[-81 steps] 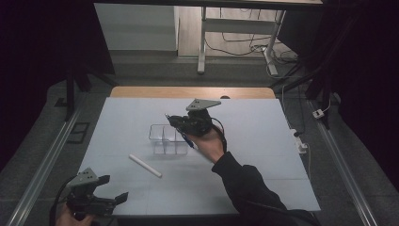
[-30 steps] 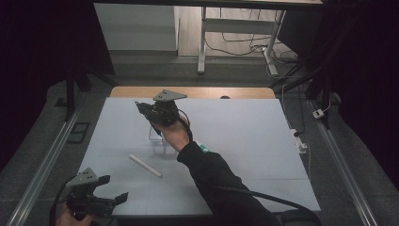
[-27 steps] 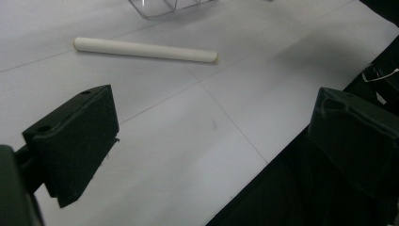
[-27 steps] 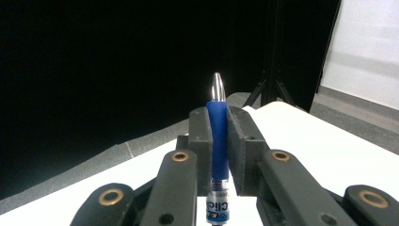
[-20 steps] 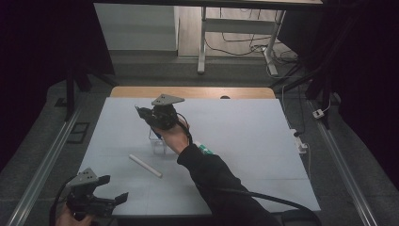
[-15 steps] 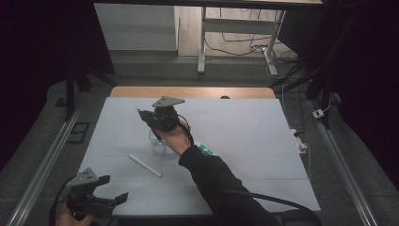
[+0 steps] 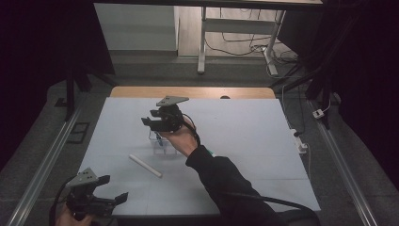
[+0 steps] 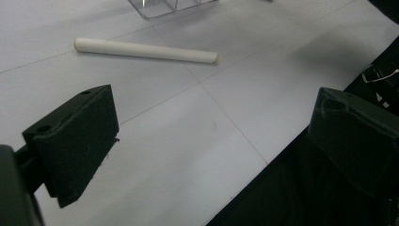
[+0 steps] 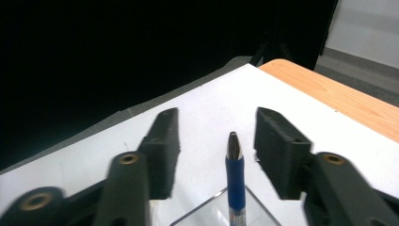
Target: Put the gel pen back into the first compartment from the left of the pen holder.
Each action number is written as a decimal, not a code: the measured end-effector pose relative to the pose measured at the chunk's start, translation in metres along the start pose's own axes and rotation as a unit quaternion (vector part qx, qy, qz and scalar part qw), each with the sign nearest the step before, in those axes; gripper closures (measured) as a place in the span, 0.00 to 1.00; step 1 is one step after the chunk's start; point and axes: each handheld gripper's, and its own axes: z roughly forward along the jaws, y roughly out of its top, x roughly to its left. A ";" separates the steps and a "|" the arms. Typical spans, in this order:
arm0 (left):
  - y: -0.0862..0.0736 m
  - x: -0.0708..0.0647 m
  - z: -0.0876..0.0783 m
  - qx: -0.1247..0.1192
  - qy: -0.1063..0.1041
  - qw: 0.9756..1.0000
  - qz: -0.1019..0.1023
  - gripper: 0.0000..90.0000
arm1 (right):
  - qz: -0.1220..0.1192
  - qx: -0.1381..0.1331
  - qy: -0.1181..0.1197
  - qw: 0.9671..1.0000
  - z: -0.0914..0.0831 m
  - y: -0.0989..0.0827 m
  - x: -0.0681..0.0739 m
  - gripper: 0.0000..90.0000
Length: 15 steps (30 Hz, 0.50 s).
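Pen (image 9: 234, 181) stands upright between the right claw's (image 9: 217, 141) jaws, its tip level with the pads, free air on both sides of it; the jaws have just been opening and neither pad touches it. Its lower end sits in a clear box (image 9: 221, 213) directly under the claw. In the high view the right claw (image 7: 157, 123) hangs above that box (image 7: 162, 145), pointing left and slightly away from the person, with the blue pen (image 7: 160, 140) showing just below it. Beyond the jaws lies bare white tabletop (image 9: 202, 101), then its left edge and darkness; off to the claw's right the wooden far edge (image 9: 329, 96) of the tabletop runs past. Room to move is wide on every side of the box. The right hand (image 7: 181, 141) grips the claw from behind and below, wrist bent up, the dark sleeve (image 7: 221, 176) running back to the near edge.

A white stick (image 7: 145, 165) lies flat on the tabletop, just nearer the person than the box and apart from it.

The left claw (image 7: 115, 200) rests low at the near left corner, jaws spread wide with nothing between them. From its own camera, the left claw (image 8: 211, 141) looks across open tabletop at the stick (image 8: 146, 50), well ahead of it, with the box's corner (image 8: 164, 7) beyond. The near tabletop edge cuts under its right jaw.
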 end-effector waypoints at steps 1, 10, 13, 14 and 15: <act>0.000 0.000 0.000 0.000 0.000 1.000 0.000 0.02 | 0.001 0.005 0.001 1.000 -0.002 0.001 0.000 0.49; -0.001 0.001 -0.001 -0.006 -0.001 1.000 -0.004 0.02 | -0.022 0.025 0.007 0.999 -0.021 0.001 0.005 0.30; -0.001 0.000 -0.002 -0.007 -0.001 1.000 -0.002 0.02 | -0.028 0.041 0.009 0.999 -0.024 0.000 0.008 0.24; -0.001 0.000 -0.002 -0.008 -0.002 1.000 -0.002 0.02 | -0.029 0.046 0.011 0.998 -0.025 0.000 0.009 0.22; -0.001 0.000 -0.002 -0.009 -0.002 1.000 -0.001 0.01 | -0.029 0.049 0.015 0.998 -0.026 -0.001 0.011 0.20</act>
